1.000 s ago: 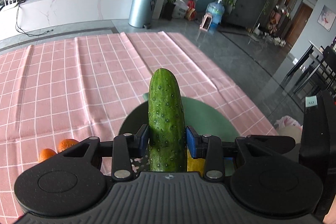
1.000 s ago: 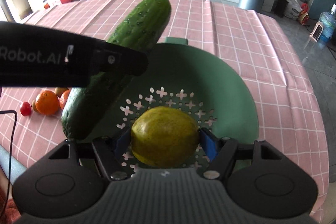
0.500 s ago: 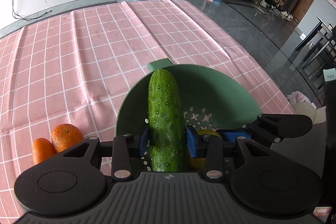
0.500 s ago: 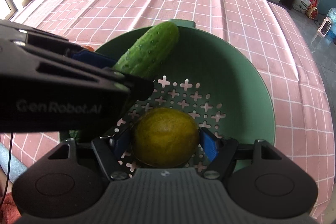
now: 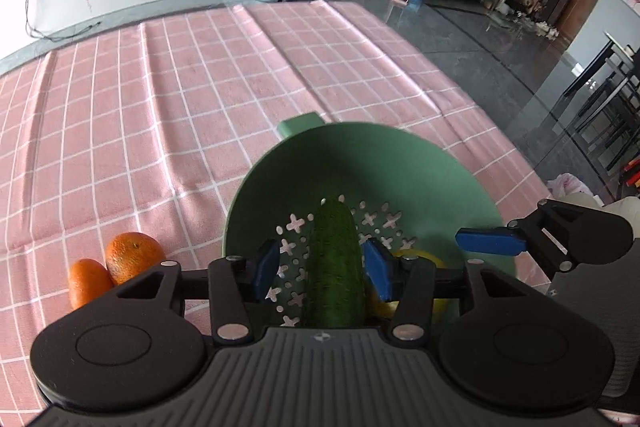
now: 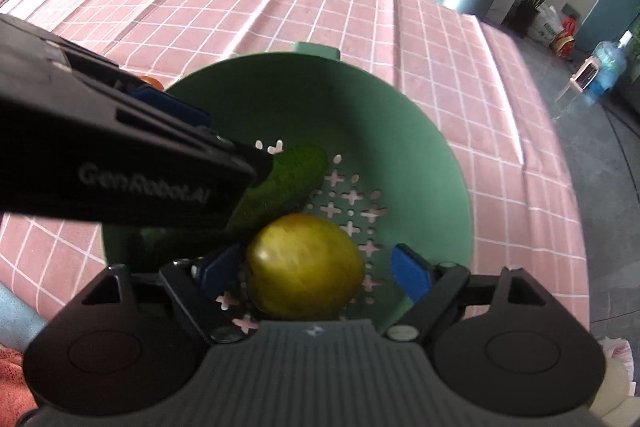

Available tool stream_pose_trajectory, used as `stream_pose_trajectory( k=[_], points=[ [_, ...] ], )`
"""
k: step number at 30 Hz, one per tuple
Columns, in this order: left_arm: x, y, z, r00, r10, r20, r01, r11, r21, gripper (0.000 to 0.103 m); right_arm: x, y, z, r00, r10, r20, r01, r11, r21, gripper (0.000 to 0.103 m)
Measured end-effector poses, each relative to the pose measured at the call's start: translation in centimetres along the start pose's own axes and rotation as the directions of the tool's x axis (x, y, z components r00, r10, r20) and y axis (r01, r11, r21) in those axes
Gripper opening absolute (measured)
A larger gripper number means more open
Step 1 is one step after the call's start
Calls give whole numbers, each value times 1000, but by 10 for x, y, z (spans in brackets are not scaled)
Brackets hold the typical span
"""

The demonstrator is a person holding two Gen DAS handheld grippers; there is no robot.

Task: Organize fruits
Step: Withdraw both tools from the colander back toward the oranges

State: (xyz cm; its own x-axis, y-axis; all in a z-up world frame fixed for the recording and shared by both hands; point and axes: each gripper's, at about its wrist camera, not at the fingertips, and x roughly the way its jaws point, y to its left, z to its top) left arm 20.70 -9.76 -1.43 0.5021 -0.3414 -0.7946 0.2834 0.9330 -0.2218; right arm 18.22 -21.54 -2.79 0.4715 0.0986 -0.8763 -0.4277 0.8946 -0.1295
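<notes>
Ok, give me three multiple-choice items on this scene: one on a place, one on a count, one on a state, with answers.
1. Where does the bumpy dark green cucumber lie?
A. on the pink checked tablecloth
B. in the green perforated plastic colander
C. on the floor

2. How many round oranges sit on the pink checked tablecloth left of the colander in the left wrist view?
A. two
B. four
C. none

3. How do the right hand-held gripper jaws stand around the round yellow-green citrus fruit?
A. clamped on it
B. apart, off it
C. shut beside it

Answers: B, it rests on the holed floor; A, a pair shows; B, gaps show beside both blue pads, the jaws having just opened.
</notes>
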Motion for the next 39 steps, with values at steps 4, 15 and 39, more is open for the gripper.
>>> stream_pose_trajectory(
  k=[4, 15, 39],
  points=[
    [-32, -2, -3, 998, -3, 66, 1, 1000, 29, 60, -22, -3, -6, 996, -67, 64, 63, 996, 56, 86],
    [-116, 10, -39, 971, 124, 206, -156, 977, 145, 61, -86, 44, -36, 938, -41, 343, -56, 962, 267, 86],
    [-113, 134, -115, 983, 172, 71, -163, 980, -117, 54, -56, 147, -43, 932, 107, 347, -187, 960, 206, 46]
  ],
)
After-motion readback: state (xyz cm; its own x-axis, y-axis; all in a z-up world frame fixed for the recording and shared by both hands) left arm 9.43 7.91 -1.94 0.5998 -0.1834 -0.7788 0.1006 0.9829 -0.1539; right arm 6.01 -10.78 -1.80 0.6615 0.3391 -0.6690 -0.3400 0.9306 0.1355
